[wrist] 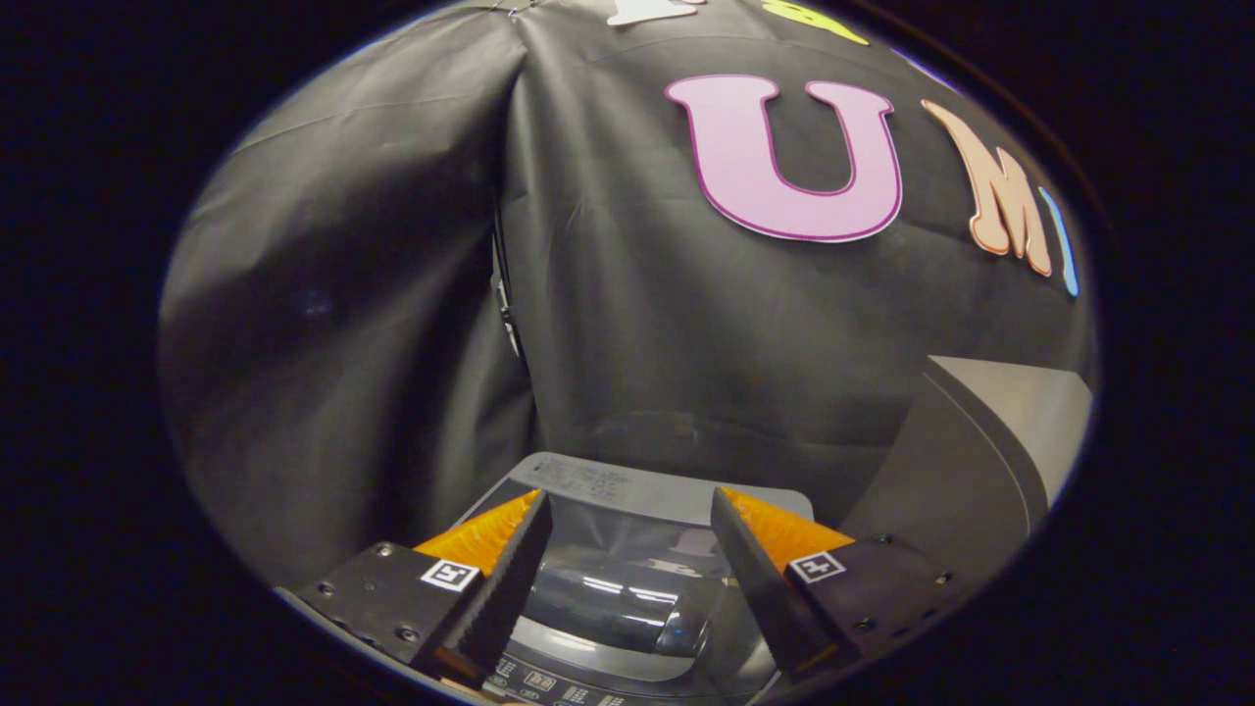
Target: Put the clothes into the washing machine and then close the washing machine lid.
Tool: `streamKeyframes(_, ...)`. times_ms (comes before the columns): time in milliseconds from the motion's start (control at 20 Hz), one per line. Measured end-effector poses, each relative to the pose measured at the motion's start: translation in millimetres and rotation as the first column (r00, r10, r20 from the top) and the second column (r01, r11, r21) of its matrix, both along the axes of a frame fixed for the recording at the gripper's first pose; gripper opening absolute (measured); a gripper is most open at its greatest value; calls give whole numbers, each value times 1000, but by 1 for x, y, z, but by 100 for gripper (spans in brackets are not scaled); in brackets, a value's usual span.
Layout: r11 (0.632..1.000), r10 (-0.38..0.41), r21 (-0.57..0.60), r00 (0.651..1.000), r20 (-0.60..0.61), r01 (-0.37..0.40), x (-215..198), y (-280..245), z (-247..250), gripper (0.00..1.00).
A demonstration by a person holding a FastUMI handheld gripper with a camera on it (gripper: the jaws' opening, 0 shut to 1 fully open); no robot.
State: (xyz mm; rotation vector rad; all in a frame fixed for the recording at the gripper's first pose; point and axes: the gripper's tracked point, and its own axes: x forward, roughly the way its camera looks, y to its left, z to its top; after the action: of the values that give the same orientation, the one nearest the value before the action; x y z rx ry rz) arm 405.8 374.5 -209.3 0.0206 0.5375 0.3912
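Observation:
The washing machine [608,482] stands below me against the booth's black cloth wall, seen from above. Its glossy dark lid [627,564] lies flat over the tub and reflects the lights, with a rounded handle [637,613] near the front. The control panel [544,681] with small buttons runs along the near edge. My gripper [629,500] hovers over the lid, open, with nothing between its fingers. The lid shows in the gap between the two fingers [505,579].
A grey slanted panel or box [980,461] rises just to the right of the machine, close to the right finger. The black cloth wall [637,324] hangs right behind the machine, with a seam in it to the left.

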Motion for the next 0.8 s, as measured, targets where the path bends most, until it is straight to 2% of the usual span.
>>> streamKeyframes(500, 1000, -8, 25, 1000, 30, 7, -6, -7, 17, 99)
streamKeyframes(800, 997, -11, 80, 995, 96, 4, -15, -20, 55, 99)
